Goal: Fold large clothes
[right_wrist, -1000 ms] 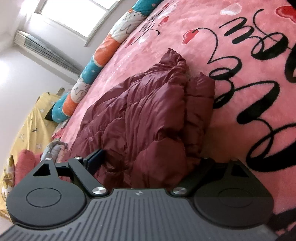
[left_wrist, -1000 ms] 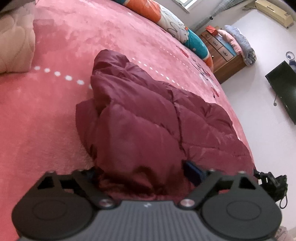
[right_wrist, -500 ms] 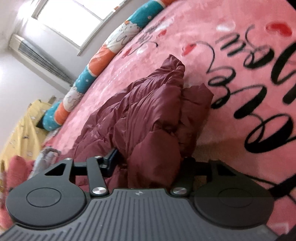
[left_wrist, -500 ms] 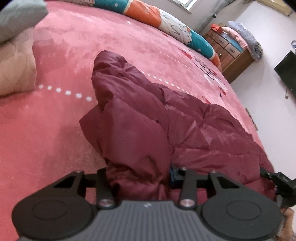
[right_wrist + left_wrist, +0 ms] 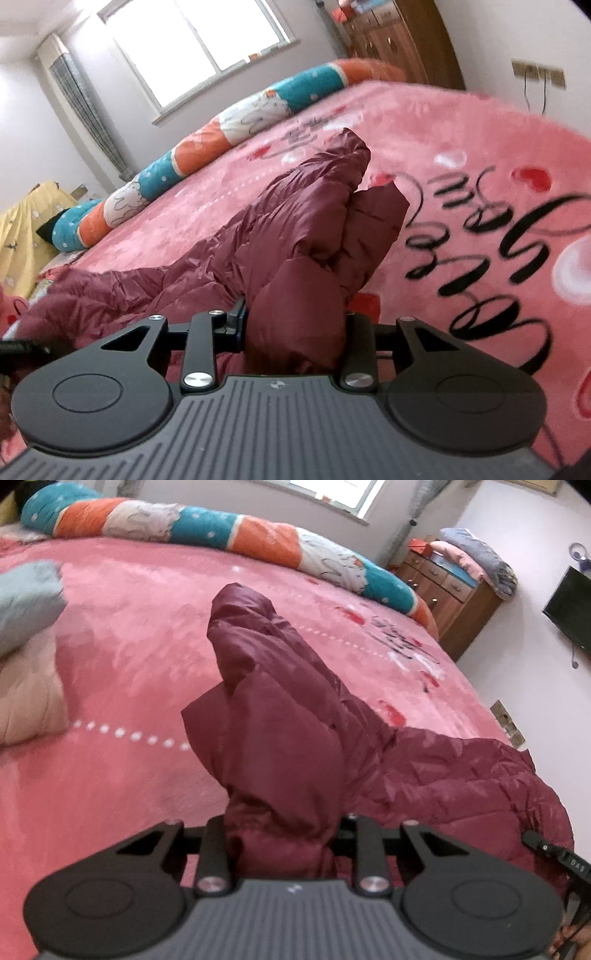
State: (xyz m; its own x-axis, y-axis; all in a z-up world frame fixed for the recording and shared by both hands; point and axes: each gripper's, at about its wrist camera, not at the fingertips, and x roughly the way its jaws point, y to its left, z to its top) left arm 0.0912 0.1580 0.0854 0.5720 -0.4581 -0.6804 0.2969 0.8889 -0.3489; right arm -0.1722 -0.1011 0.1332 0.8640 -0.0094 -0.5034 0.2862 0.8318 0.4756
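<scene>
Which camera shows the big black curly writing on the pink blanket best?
The right wrist view: the black writing runs large across the pink blanket. The left wrist view shows only a small, far patch of lettering beyond the maroon jacket.

Your left gripper (image 5: 282,834) has its fingertips buried in a bunched fold of the maroon puffer jacket (image 5: 288,738), so you cannot see the pads; its jaws are closing on that fabric. The same holds for your right gripper (image 5: 295,325): the jacket (image 5: 295,258) swells between its closing jaws and covers the tips. In the left wrist view the jacket's near right part runs behind the gripper body. The grey bedding (image 5: 26,594) at far left is blurred and cut by the edge. The black script on the pink blanket (image 5: 491,258) smears, unreadable. The television (image 5: 570,613) is cropped at the right edge.
</scene>
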